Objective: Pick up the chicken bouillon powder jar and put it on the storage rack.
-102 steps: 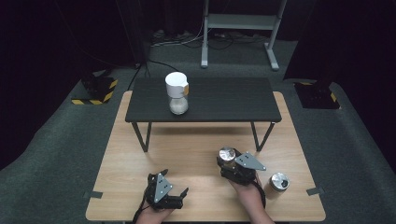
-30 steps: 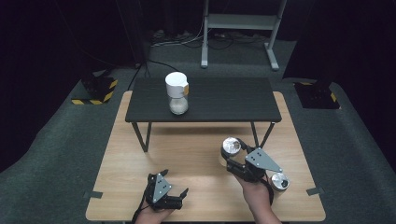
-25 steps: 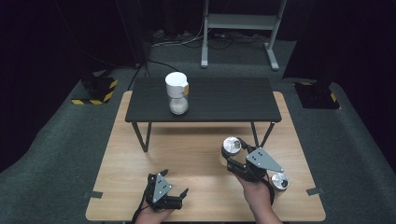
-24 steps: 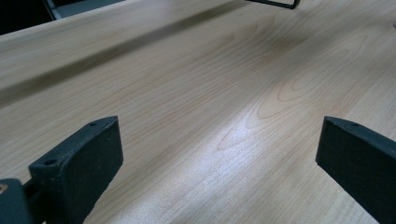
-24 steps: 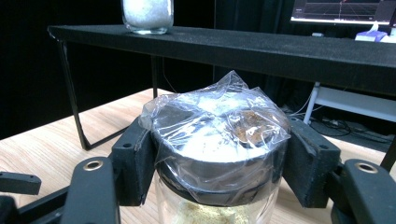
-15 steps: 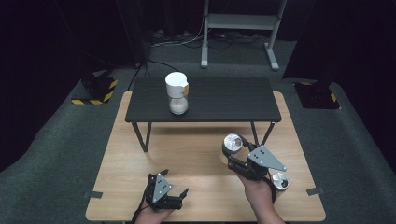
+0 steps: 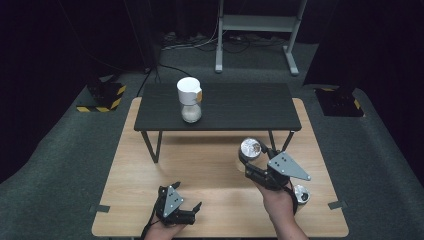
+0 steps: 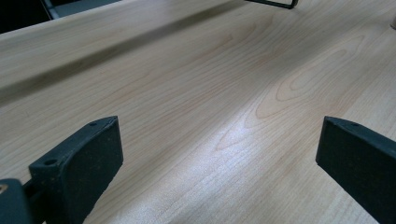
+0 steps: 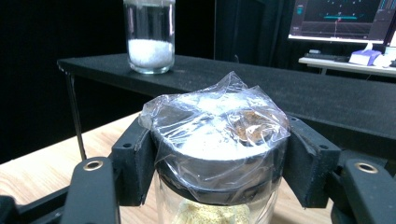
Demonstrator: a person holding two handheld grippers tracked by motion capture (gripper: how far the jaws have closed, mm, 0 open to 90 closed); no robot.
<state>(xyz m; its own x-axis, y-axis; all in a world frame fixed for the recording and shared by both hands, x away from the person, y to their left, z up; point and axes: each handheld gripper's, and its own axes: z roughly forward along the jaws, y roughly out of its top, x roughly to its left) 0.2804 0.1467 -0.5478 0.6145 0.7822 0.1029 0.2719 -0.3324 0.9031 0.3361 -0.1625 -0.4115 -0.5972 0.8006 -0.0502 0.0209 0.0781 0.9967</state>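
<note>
1. The right gripper is clamped on the black collar of a plastic-wrapped glass jar, held above the wooden table.
2. The left gripper rests spread wide and empty on that table.
3. Behind the jar, a salt-filled jar stands on the black bench.
4. A small metal lid lies on the table just right of the right hand.

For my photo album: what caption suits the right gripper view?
Right gripper clamps a film-covered jar, before a black table.
</note>
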